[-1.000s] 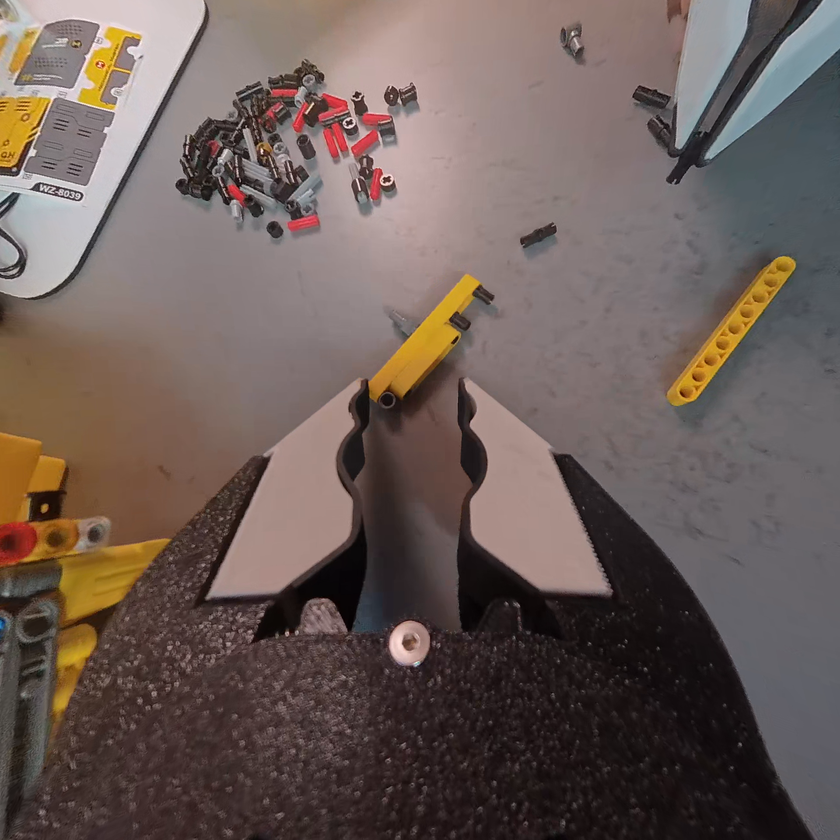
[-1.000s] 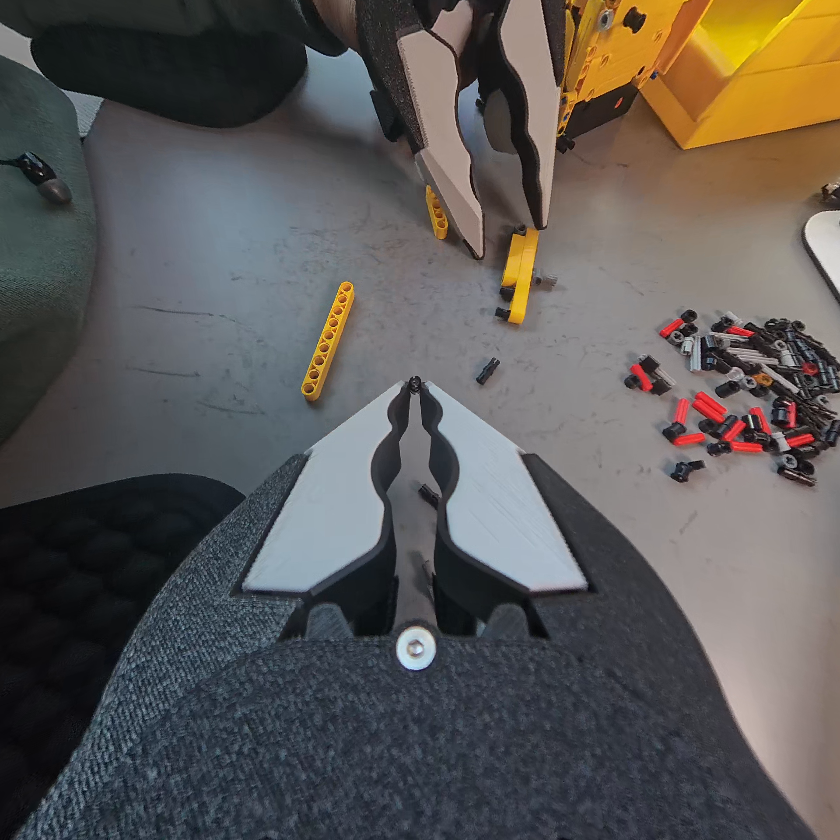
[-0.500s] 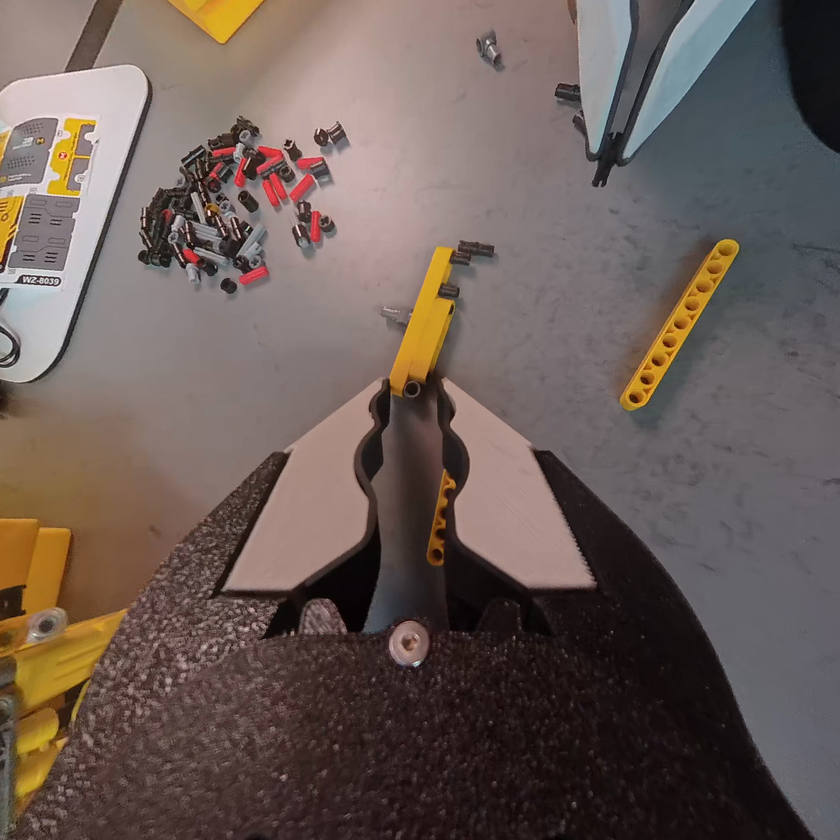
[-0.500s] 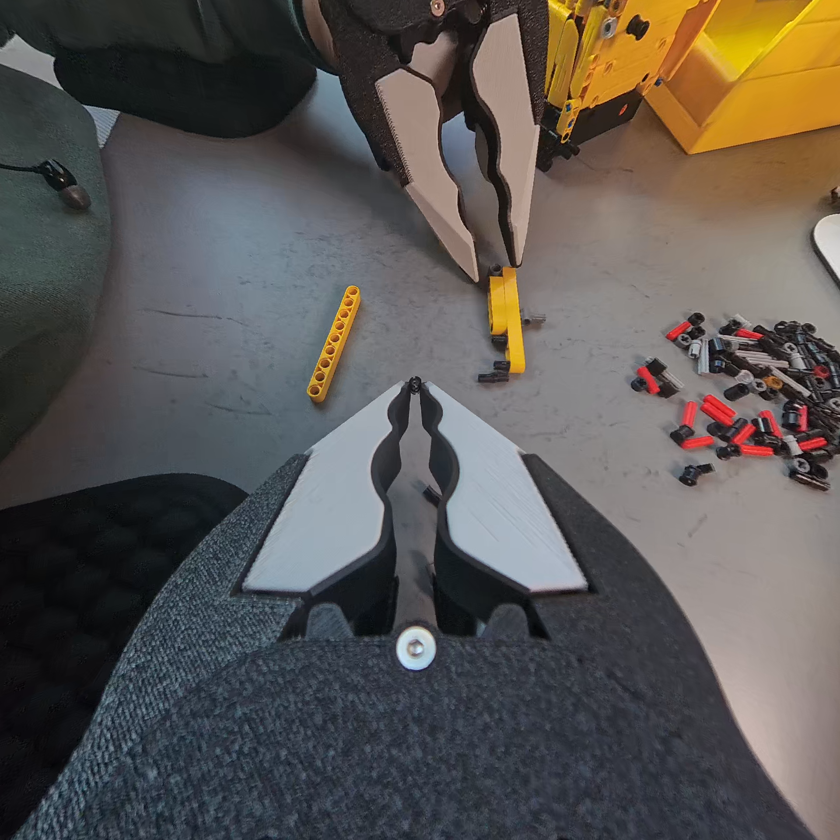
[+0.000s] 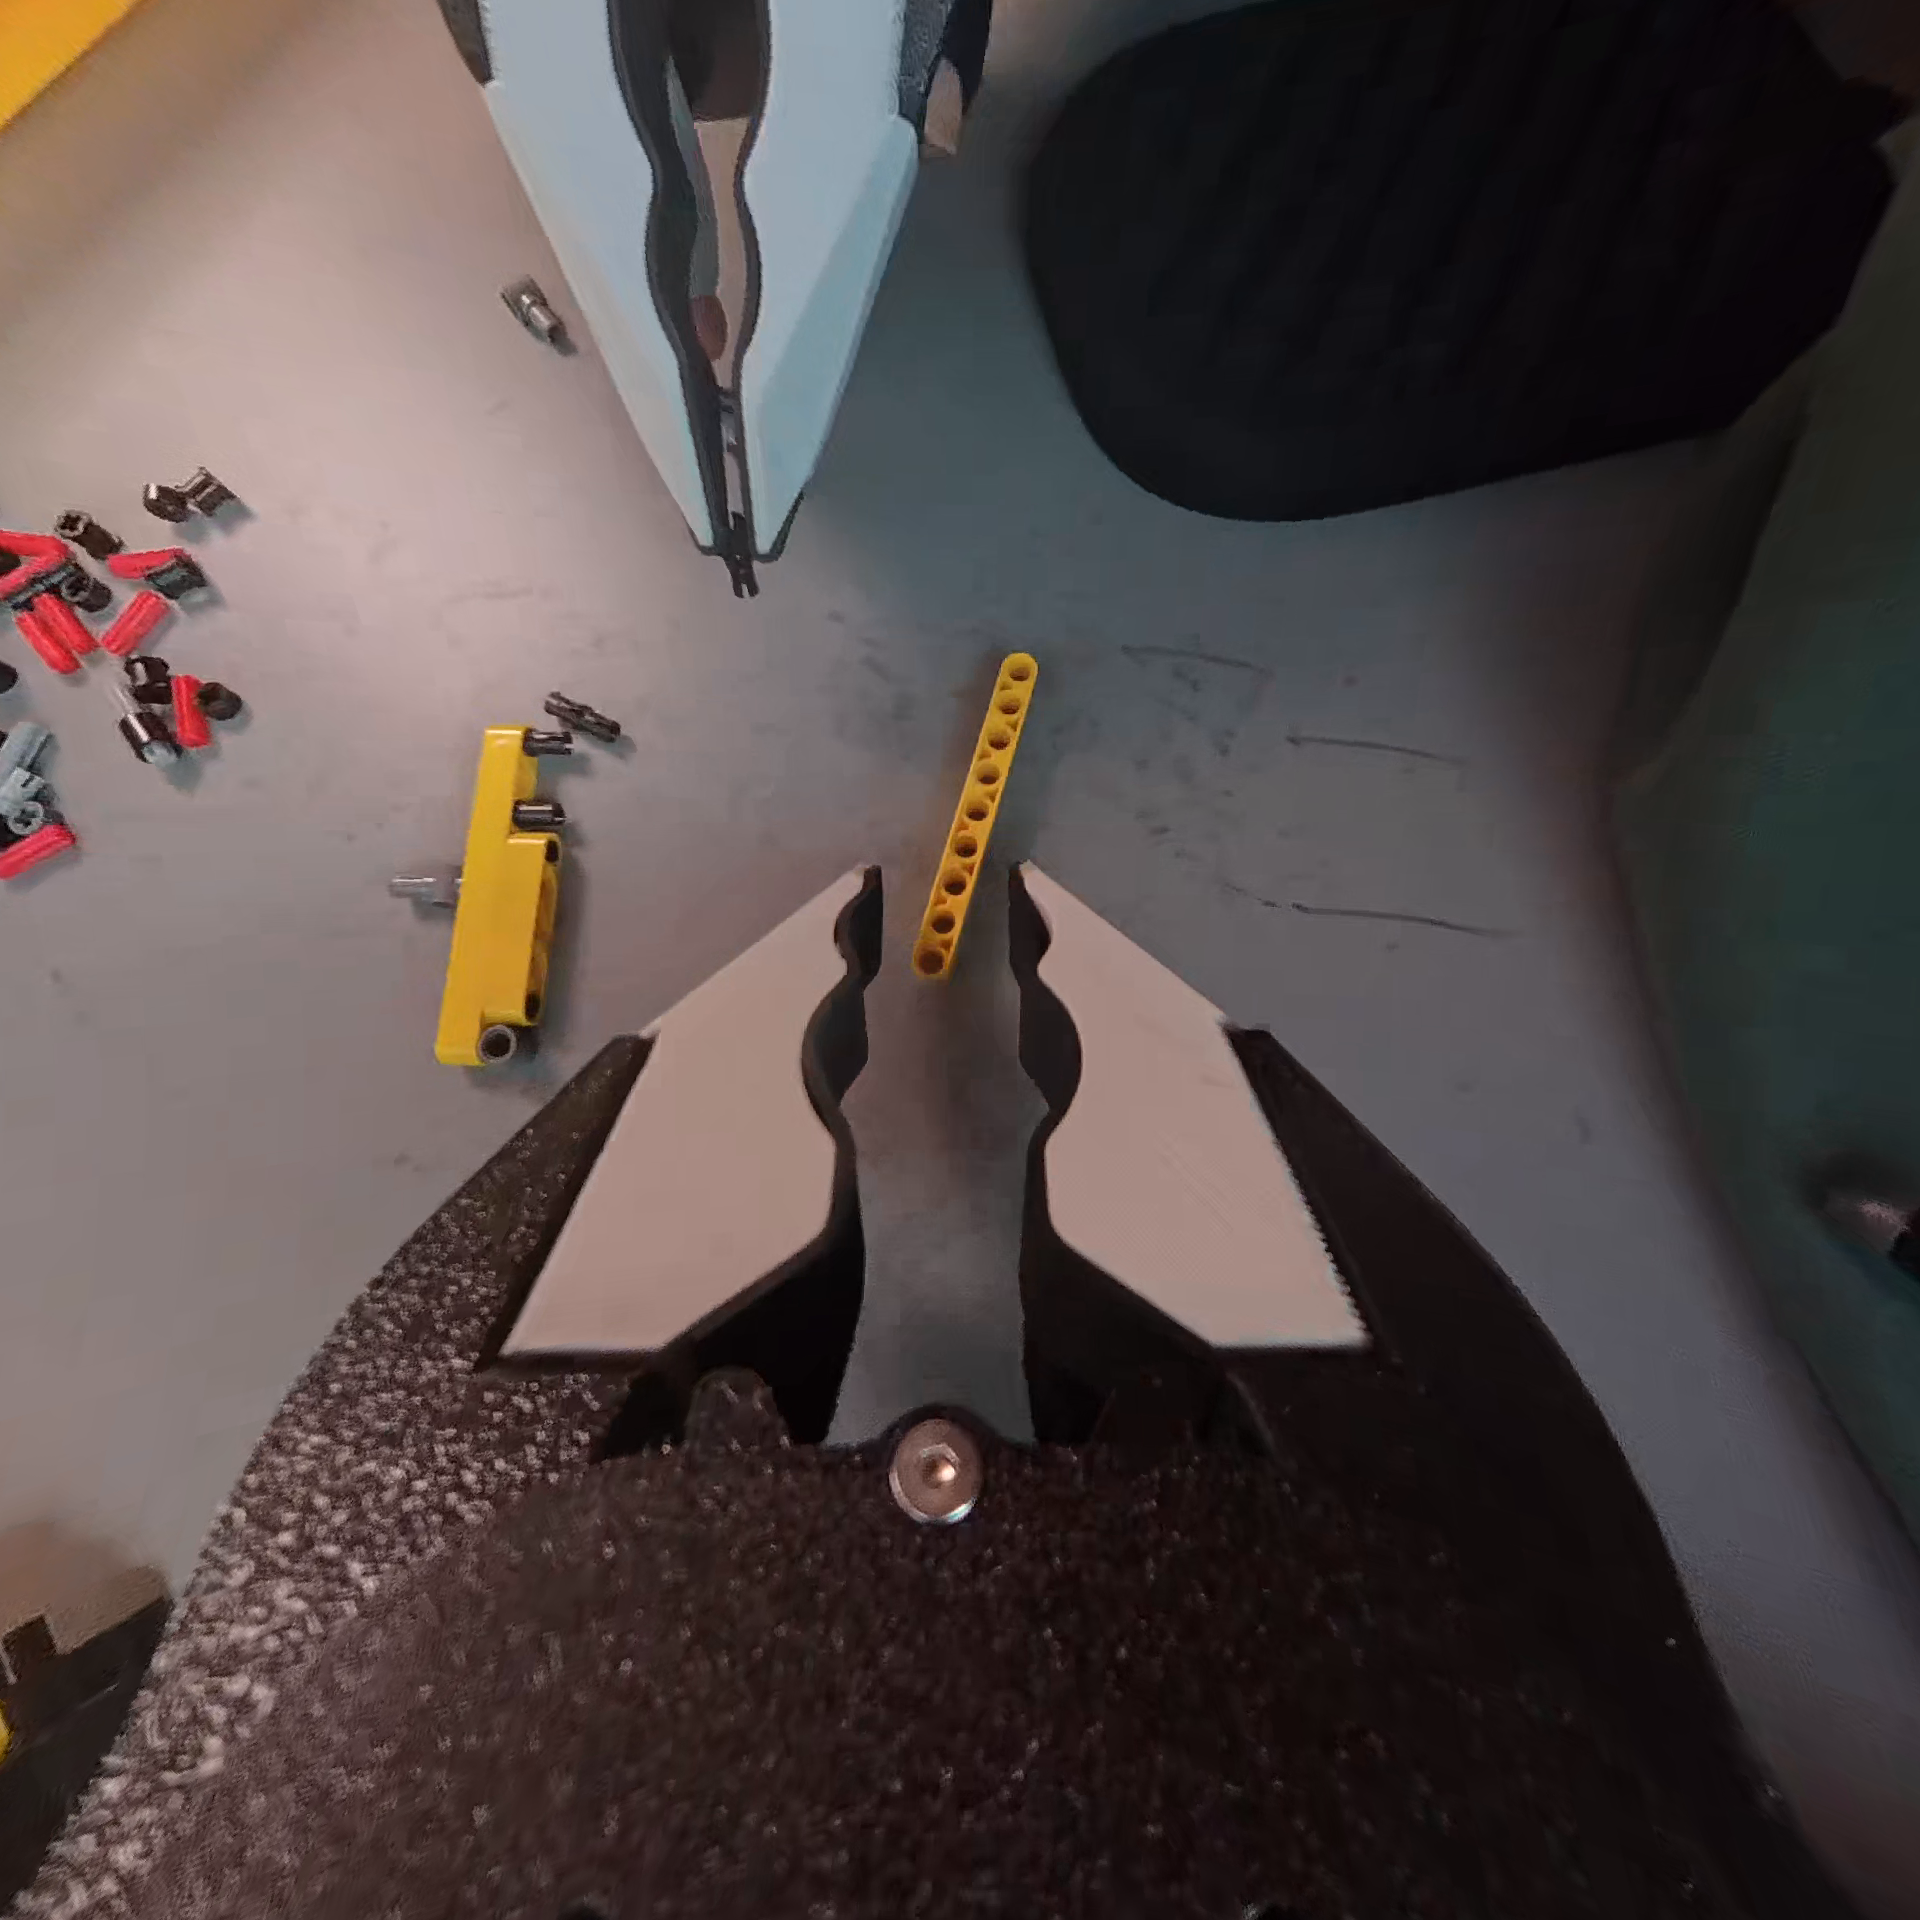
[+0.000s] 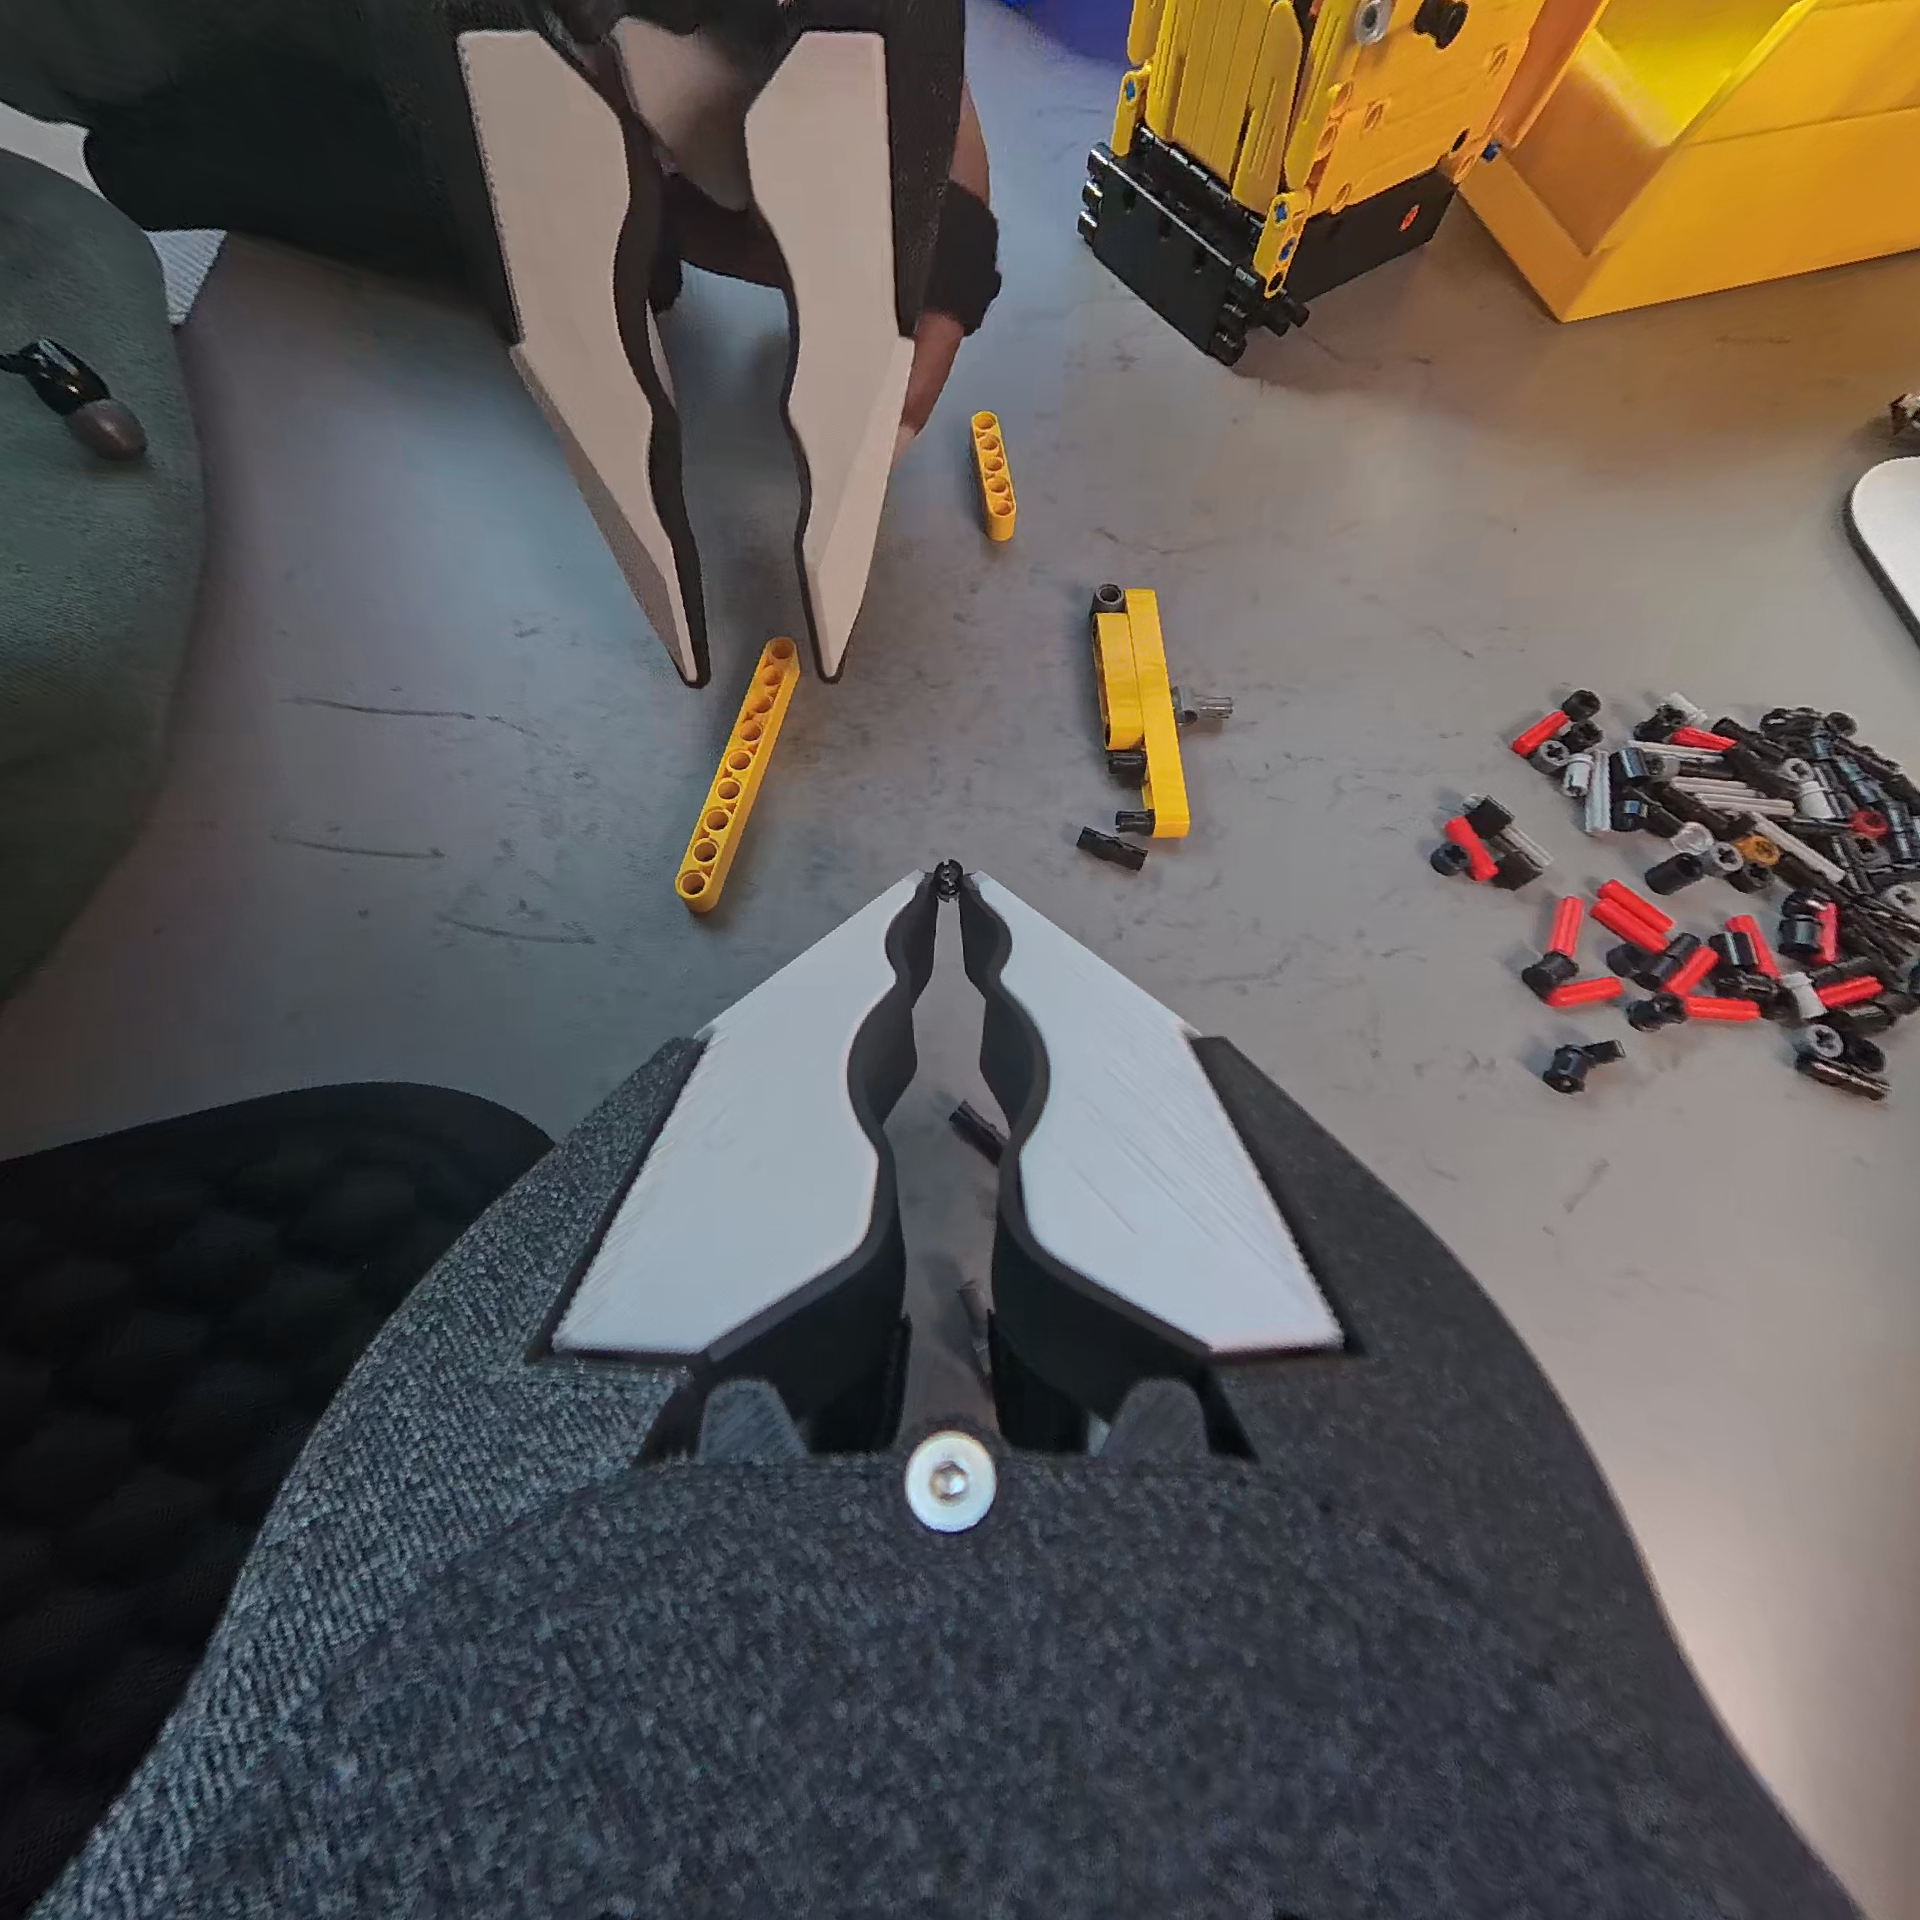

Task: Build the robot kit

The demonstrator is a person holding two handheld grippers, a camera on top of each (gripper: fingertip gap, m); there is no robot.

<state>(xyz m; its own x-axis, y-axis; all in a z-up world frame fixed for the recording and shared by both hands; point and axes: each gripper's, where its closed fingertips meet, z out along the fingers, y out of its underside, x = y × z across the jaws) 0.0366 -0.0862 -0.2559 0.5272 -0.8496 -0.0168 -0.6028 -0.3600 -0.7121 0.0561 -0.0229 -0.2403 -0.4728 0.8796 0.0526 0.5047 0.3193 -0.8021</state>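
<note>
Grey desk (image 6: pixel 1351 540): yellow/black brick model (image 6: pixel 1247 156) at far edge, pile of red/black pins (image 6: pixel 1745 883) to one side. L gripper (image 5: pixel 945 883), jaws wide, straddles near end of long yellow beam (image 5: pixel 977 810). R gripper (image 6: pixel 948 883), jaws nearly closed, pinching small black pin (image 6: pixel 947 878) at tips. Yellow sub-assy (image 6: pixel 1143 717) lies betw. beam & pile.

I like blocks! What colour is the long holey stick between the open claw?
Yellow. The long beam shows best in the left wrist view.
</note>
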